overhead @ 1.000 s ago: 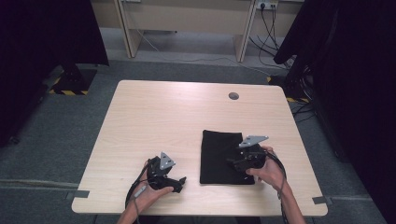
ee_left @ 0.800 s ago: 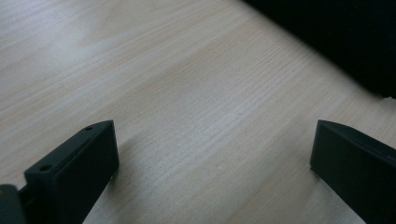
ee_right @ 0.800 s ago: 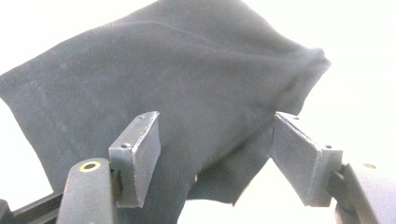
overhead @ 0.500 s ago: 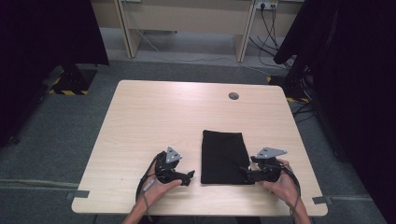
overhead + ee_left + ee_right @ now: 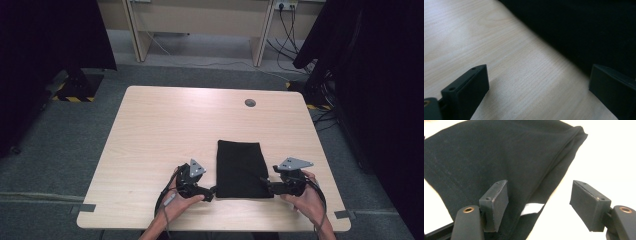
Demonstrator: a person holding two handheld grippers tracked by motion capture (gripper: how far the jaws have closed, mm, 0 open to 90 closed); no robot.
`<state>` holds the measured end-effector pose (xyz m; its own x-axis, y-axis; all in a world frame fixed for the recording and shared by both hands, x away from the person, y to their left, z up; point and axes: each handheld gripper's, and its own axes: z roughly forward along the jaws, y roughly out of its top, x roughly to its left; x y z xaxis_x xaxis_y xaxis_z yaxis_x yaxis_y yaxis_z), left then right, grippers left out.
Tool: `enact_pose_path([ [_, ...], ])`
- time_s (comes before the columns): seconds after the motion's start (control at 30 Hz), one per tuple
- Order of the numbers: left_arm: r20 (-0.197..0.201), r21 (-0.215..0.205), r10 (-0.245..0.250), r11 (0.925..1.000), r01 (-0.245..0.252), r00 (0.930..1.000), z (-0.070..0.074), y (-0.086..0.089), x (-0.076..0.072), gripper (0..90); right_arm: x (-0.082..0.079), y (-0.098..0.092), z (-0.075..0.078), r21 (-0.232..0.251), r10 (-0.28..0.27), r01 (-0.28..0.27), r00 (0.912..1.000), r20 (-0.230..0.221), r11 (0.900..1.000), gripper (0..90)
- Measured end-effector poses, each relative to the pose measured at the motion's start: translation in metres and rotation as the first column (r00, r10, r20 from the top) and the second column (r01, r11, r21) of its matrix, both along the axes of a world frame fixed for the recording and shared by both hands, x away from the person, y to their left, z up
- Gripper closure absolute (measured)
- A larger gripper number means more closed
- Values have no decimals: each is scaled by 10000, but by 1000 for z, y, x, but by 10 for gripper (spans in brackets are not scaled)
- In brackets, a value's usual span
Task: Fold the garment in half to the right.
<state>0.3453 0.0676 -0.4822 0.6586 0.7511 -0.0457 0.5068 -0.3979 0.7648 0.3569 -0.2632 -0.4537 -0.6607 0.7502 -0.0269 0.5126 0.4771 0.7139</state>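
2 grippers flank a folded black cloth [image 5: 243, 169], which lies flat on the near right part of our pale wood-grain tabletop [image 5: 170, 125]. The cloth is a soft matte rectangle, long side running near to far; in the right gripper view a seam and a thick layered fold run along its edge. Our left gripper [image 5: 212, 192] sits at the cloth's near left corner, its 2 blocky black jaws spread wide, bare wood between them and the right jaw at the cloth's dark edge. Our right gripper [image 5: 266, 186] meets the near right corner, and its jaws have just been opening: they stand released, the left pad [image 5: 496, 203] over the cloth, the right over tabletop, pressing nothing. 1 small round grey grommet [image 5: 250, 102] is set into the far tabletop.
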Motion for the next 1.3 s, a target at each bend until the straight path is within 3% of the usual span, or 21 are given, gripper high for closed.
enact_pose_path([
  [0.1, 71, 285, 15, 9996, -17, 10000, 1, 7, -4, 15, -1, 1, 4, 125, 179, -182, 9996, 236, 9998, 306],
  [0.27, -64, 585, 184, 9981, -180, 9998, -2, 17, -5, 14, 0, 9, 6, 184, 480, -484, 9986, 209, 9987, 302],
  [0.33, -283, 595, 174, 9981, -157, 9994, -2, 22, -6, 13, 2, 14, 6, 220, 592, -596, 9980, 206, 9980, 299],
  [0.57, -313, 637, 263, 9977, -242, 9992, -3, 30, -11, 0, 12, 31, 2, 398, 939, -943, 9955, 117, 9947, 273],
  [0.7, -316, 653, 300, 9975, -279, 9990, -3, 31, -12, 0, 17, 36, -9, 239, 983, -983, 9952, -21, 9949, 284],
  [0.87, -315, 653, 329, 9974, -308, 9990, -3, 31, -11, 0, 20, 40, -14, 92, 917, -918, 9957, 124, 9957, 312],
  [1.3, -314, 652, 382, 9972, -361, 9988, -3, 30, -11, 0, 50, 69, -20, 221, 1255, -1261, 9917, 266, 9918, 313],
])
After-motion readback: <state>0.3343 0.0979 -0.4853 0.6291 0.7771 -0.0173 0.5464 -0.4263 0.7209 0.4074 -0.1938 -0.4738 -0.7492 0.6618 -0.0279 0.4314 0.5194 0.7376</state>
